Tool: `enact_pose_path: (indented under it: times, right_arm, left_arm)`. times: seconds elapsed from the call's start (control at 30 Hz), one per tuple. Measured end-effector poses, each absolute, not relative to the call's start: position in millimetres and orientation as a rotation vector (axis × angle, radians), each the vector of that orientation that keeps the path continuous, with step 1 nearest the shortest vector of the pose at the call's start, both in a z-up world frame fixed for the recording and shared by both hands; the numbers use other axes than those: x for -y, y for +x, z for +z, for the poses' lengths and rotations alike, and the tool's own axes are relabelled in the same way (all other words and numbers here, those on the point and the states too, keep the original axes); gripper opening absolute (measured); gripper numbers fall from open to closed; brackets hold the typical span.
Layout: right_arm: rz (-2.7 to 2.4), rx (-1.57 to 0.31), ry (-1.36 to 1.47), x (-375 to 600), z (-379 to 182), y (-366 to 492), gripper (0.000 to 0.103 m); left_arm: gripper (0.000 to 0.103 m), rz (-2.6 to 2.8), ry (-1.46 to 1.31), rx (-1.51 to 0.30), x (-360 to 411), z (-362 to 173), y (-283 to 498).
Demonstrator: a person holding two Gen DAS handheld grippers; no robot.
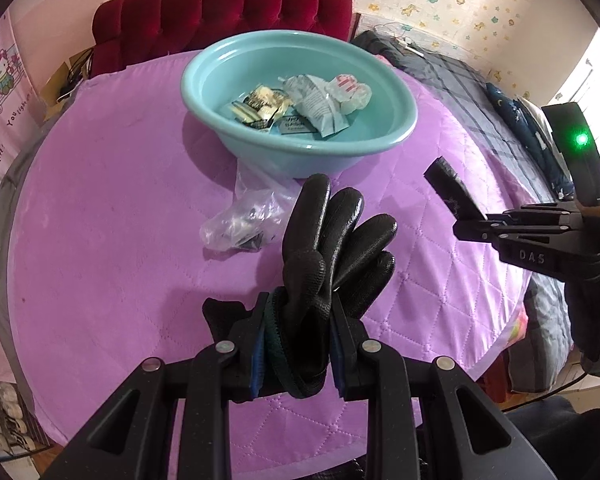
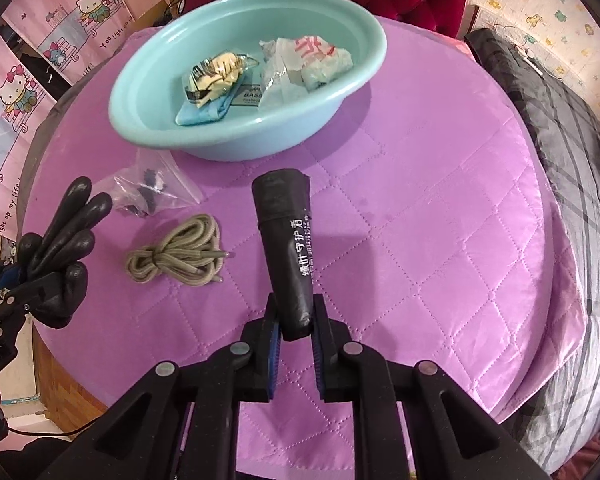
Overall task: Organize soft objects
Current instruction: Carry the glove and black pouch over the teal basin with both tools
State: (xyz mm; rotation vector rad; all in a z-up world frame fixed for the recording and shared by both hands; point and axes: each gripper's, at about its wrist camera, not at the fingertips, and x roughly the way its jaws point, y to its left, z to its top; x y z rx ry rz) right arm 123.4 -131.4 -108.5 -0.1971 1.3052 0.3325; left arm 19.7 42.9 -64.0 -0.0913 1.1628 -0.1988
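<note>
1. Left wrist view: the left claw (image 1: 296, 344) is clamped on a black glove (image 1: 328, 248), held above the purple counter (image 1: 112, 248). The teal basin (image 1: 300, 92) ahead already holds packets, so the carrying step seems in hand; next, reach over its rim.
2. Right wrist view: the right claw (image 2: 296, 336) pinches a black roll (image 2: 288, 240) (printed lettering). A cord bundle (image 2: 180, 256) and clear bag (image 2: 152, 192) lie on the counter.

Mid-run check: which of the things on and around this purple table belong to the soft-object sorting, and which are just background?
Part of the job:
black glove, in the left gripper
black roll, in the right gripper
teal basin with packets
coiled cord
clear bag

Just lying about:
red chair
cartoon posters
grey bedding
</note>
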Motion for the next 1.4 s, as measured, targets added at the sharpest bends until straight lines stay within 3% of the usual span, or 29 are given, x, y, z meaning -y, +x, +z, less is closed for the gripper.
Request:
enact_pose_path:
  times: [0.7,1.4]
  right_arm:
    - [0.362,-1.253,-0.197,105.9,-50.2,138.7,0.015]
    - [0.39,-1.211,-0.176,81.6,-25.4,221.4,0.017]
  left_arm:
    - [0.028,-0.252,-0.03,-1.122,-21.5,-12.8,59.5]
    - [0.029,-0.262,-0.025,-1.088,-23.8,6.2,143.1]
